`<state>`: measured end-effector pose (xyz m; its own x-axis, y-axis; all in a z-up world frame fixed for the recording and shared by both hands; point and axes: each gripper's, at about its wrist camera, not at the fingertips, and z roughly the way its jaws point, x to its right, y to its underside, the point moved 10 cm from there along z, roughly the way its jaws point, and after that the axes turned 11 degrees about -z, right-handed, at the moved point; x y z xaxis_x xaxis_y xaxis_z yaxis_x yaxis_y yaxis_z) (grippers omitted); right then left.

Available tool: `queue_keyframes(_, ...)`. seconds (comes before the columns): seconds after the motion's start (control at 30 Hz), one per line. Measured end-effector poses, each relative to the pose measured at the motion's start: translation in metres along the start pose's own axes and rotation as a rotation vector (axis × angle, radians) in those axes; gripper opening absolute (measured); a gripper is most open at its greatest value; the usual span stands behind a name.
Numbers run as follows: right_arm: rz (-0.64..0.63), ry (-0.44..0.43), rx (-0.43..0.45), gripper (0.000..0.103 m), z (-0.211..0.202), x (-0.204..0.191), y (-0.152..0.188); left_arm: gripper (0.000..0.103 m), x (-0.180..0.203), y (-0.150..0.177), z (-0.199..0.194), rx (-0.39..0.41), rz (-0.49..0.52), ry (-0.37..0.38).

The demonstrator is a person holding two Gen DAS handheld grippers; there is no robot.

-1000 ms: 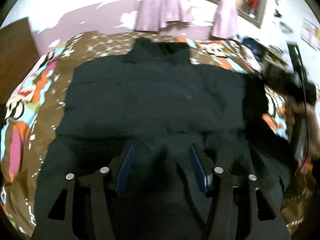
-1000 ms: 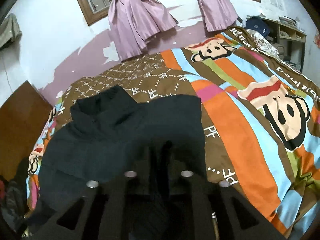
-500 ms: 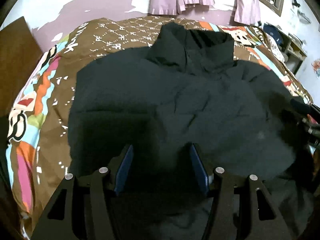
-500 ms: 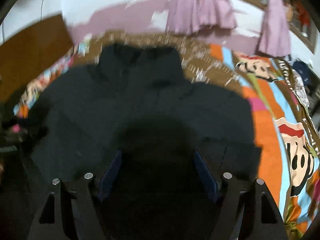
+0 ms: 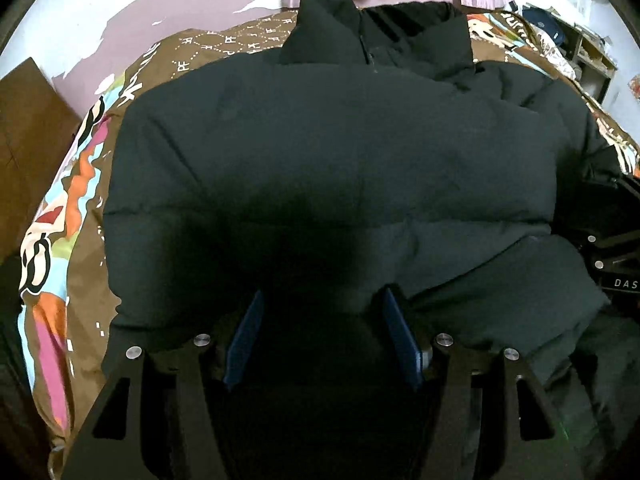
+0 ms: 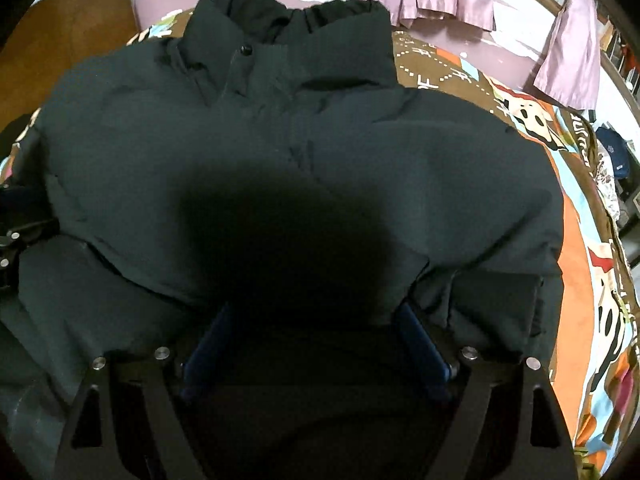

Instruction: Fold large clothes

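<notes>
Left wrist view: dark puffer jacket (image 5: 340,152) lies folded on the patterned bedspread (image 5: 60,208), collar toward the purple wall (image 5: 188,4). Left gripper (image 5: 322,312) spread wide, blue pads just over the near padded edge, holding nothing. Right gripper (image 6: 316,320) likewise wide open and empty, over the same folded edge.

Risk: padding is springy; with neither gripper clamping it, the top layer could puff up and slide back. Slick shell may slip if pinched shallow. Cuff (image 6: 496,300) sticks out near the right gripper and could snag.
</notes>
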<state>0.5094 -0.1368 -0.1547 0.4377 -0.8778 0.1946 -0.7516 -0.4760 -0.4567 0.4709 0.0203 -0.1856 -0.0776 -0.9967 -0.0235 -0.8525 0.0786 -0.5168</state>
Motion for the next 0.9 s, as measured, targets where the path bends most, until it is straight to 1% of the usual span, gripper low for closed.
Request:
queue_keyframes(0.2, -0.003, 0.009, 0.018, 0.083, 0.001, 0.000, 0.002, 0.056, 0.003, 0.001, 0.002, 0.009, 0.036, -0.047)
queue_keyframes(0.23, -0.001, 0.006, 0.023, 0.084, 0.000, 0.000, 0.002, 0.056, 0.003, 0.001, 0.001, 0.011, 0.035, -0.042)
queue_keyframes(0.33, 0.006, -0.002, 0.056, 0.084, -0.004, 0.001, 0.001, 0.056, 0.001, -0.003, -0.007, 0.012, 0.003, 0.022)
queue_keyframes(0.4, 0.010, -0.013, 0.082, 0.085, -0.008, 0.002, 0.001, 0.056, -0.002, -0.012, -0.012, -0.010, -0.016, 0.063)
queue_keyframes(0.43, 0.014, -0.022, 0.090, 0.085, -0.009, 0.002, 0.000, 0.056, -0.004, -0.022, -0.015, -0.008, -0.035, 0.061)
queue_keyframes(0.47, 0.019, -0.032, 0.098, 0.086, -0.010, 0.003, 0.000, 0.056, -0.006, -0.031, -0.019, 0.003, -0.052, 0.055)
queue_keyframes(0.53, 0.030, -0.054, 0.122, 0.087, -0.015, 0.004, -0.002, 0.056, -0.004, -0.055, -0.032, 0.065, -0.094, 0.075)
queue_keyframes(0.6, 0.045, -0.083, 0.182, 0.087, -0.028, 0.005, -0.007, 0.056, -0.001, -0.074, -0.041, 0.121, -0.114, 0.096)
queue_keyframes(0.63, 0.059, -0.102, 0.225, 0.087, -0.037, 0.007, -0.012, 0.056, -0.001, -0.087, -0.045, 0.157, -0.125, 0.103)
queue_keyframes(0.67, 0.079, -0.101, 0.275, 0.087, -0.049, 0.013, -0.021, 0.056, -0.003, -0.097, -0.047, 0.177, -0.138, 0.106)
queue_keyframes(0.7, 0.096, -0.096, 0.325, 0.087, -0.060, 0.019, -0.033, 0.057, -0.004, -0.104, -0.047, 0.187, -0.147, 0.111)
queue_keyframes(0.77, 0.105, -0.073, 0.379, 0.087, -0.071, 0.031, -0.058, 0.061, -0.008, -0.126, -0.042, 0.205, -0.187, 0.122)
queue_keyframes(0.8, 0.106, -0.046, 0.389, 0.087, -0.074, 0.040, -0.074, 0.061, -0.011, -0.136, -0.039, 0.211, -0.206, 0.124)
queue_keyframes(0.9, 0.126, -0.011, 0.395, 0.087, -0.069, 0.066, -0.117, 0.061, -0.023, -0.170, -0.027, 0.247, -0.286, 0.136)
